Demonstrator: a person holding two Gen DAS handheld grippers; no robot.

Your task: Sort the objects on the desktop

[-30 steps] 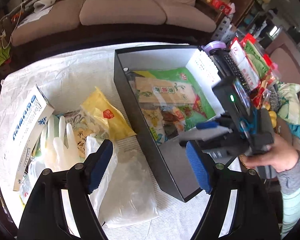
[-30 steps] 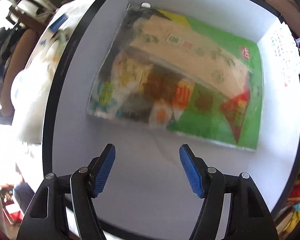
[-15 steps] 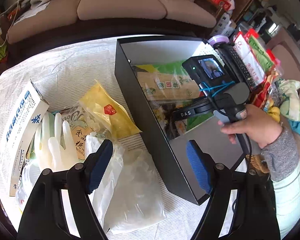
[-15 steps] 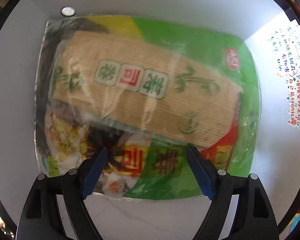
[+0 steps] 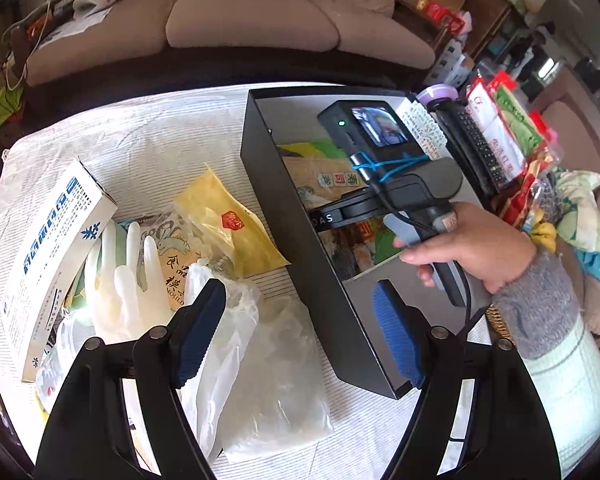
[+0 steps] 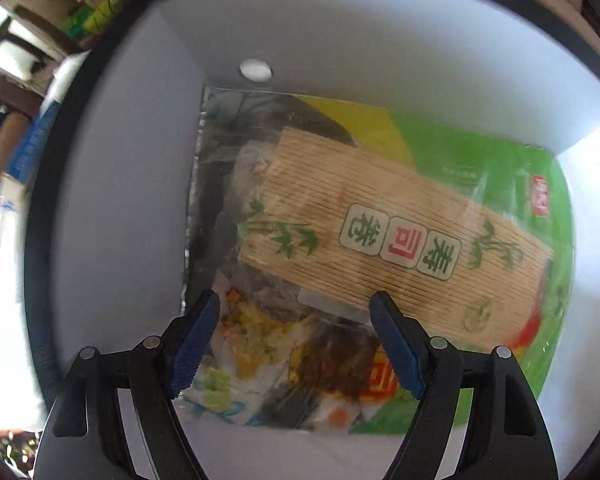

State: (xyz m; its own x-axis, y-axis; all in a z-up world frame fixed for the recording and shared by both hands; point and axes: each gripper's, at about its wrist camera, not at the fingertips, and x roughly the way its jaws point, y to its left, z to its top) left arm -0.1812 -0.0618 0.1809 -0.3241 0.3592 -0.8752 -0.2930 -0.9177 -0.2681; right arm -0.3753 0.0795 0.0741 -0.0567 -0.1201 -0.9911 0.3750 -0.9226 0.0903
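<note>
A black box with a white inside (image 5: 284, 216) stands on the white cloth. In it lies a green sushi-kit packet with a bamboo mat (image 6: 380, 220), partly seen in the left wrist view (image 5: 332, 178). My right gripper (image 6: 296, 340) points straight down into the box, just above the packet's left end. Its jaws are closing, with only the packet's flat top below the gap and nothing gripped. A person's hand (image 5: 472, 248) holds it. My left gripper (image 5: 298, 332) hangs open over a clear plastic bag (image 5: 276, 368), beside the box's near wall.
Left of the box lie a yellow packet (image 5: 228, 224), white rubber gloves (image 5: 128, 280), a mould packet (image 5: 172, 268) and a blue-and-white carton (image 5: 48, 248). A remote control (image 5: 476, 144) and snack packets (image 5: 508, 132) crowd the right. A sofa (image 5: 252, 20) stands behind.
The right gripper has slid across the box toward the packet's far left corner, sunk a little, and its jaws stand wider than a second ago. The left gripper has hardly moved.
</note>
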